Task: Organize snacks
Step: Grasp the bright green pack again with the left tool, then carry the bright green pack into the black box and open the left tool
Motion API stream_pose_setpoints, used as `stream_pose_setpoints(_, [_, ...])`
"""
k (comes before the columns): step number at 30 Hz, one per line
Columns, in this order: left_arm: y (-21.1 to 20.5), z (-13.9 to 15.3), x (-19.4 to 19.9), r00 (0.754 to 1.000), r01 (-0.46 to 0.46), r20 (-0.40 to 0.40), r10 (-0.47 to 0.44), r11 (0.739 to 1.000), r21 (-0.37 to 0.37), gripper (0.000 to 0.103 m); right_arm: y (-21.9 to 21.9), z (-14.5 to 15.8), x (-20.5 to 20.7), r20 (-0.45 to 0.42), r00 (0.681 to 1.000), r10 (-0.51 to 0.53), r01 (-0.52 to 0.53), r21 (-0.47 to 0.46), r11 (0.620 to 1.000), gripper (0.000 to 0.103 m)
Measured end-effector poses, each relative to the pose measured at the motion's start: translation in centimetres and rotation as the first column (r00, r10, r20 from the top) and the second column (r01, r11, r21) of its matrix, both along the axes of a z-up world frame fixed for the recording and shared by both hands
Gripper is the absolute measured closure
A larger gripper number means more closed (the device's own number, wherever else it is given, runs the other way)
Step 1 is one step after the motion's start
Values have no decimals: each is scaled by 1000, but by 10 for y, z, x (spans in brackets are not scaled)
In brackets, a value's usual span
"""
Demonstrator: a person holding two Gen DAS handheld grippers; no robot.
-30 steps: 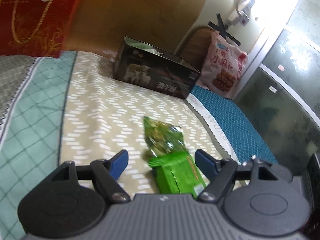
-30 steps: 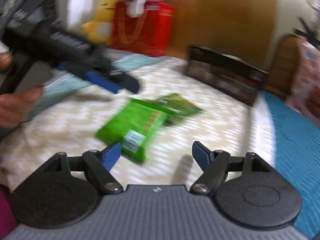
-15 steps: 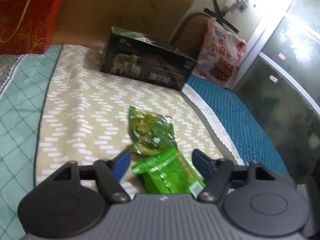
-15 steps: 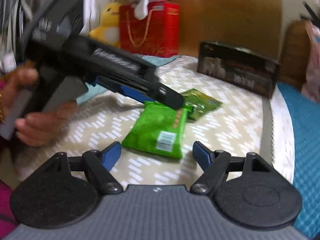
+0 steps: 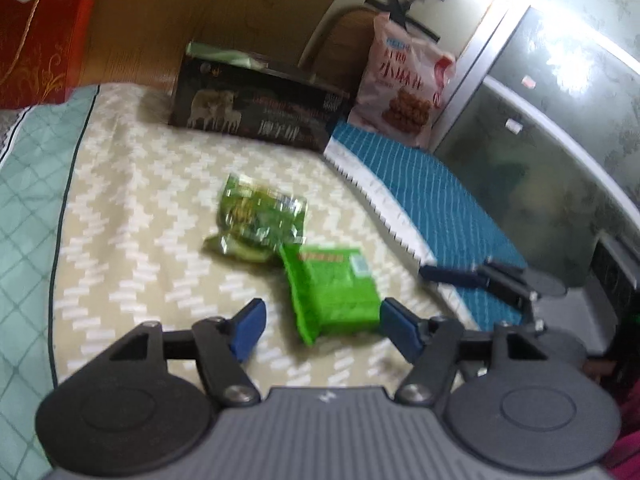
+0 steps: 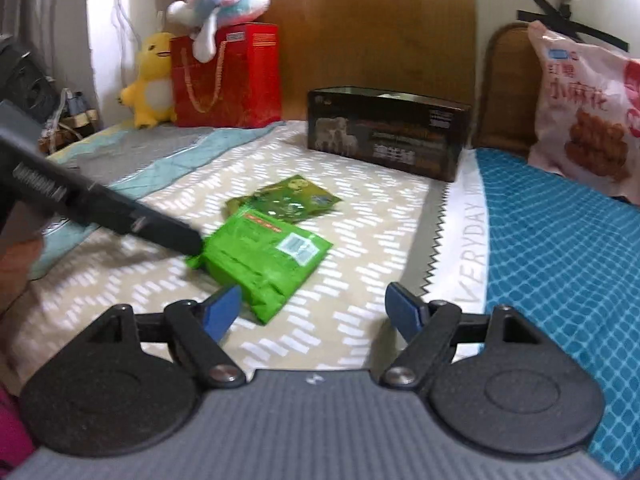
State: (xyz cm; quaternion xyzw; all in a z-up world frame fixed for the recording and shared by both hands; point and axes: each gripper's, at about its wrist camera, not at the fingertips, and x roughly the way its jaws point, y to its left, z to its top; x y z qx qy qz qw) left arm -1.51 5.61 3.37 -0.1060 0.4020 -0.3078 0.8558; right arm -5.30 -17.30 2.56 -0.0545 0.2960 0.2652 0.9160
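Observation:
A bright green snack packet [image 5: 334, 288] [image 6: 264, 258] lies flat on the patterned bedspread. A darker green printed snack bag [image 5: 258, 220] [image 6: 288, 200] lies just behind it, touching it. My left gripper [image 5: 322, 326] is open, its blue pads either side of the bright packet's near end; in the right wrist view its fingers [image 6: 168, 232] reach the packet's left corner. My right gripper [image 6: 314, 310] is open and empty, just in front of the packet; it also shows in the left wrist view [image 5: 476, 276] to the right.
An open black box [image 5: 256, 108] [image 6: 386, 134] stands at the headboard. A pink snack bag [image 5: 404, 84] [image 6: 584, 116] leans at the back right. A red gift bag [image 6: 226, 76] and plush toys [image 6: 150, 80] stand at the back left. A blue blanket [image 6: 560, 248] covers the bed's right side.
My left gripper has swung so the bright packet lies between its open pads. My right gripper has settled facing the packets. The packets lie where they were.

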Motion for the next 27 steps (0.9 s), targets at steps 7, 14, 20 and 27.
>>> stream_pose_setpoints(7, [-18,-10,14,998,18,-59,-17,1000,7,53,23,-9,2,6,994,108,-107,-33,994,52])
stream_pose_setpoints(14, [-23,11,24,998,55,-5,-55,998,-9,53,12,11,28,48,993,107,-110,48,993,59])
stream_pose_setpoints(20, [-36,51,80,990,4,138,-4,1000,2,53,11,42,91,205,978,48,-62,62,996,59])
stream_pose_setpoints(27, [-66,63,175,980,-64,189,60,998,16,52,5,47,173,257,966,-34,22,48,999,59])
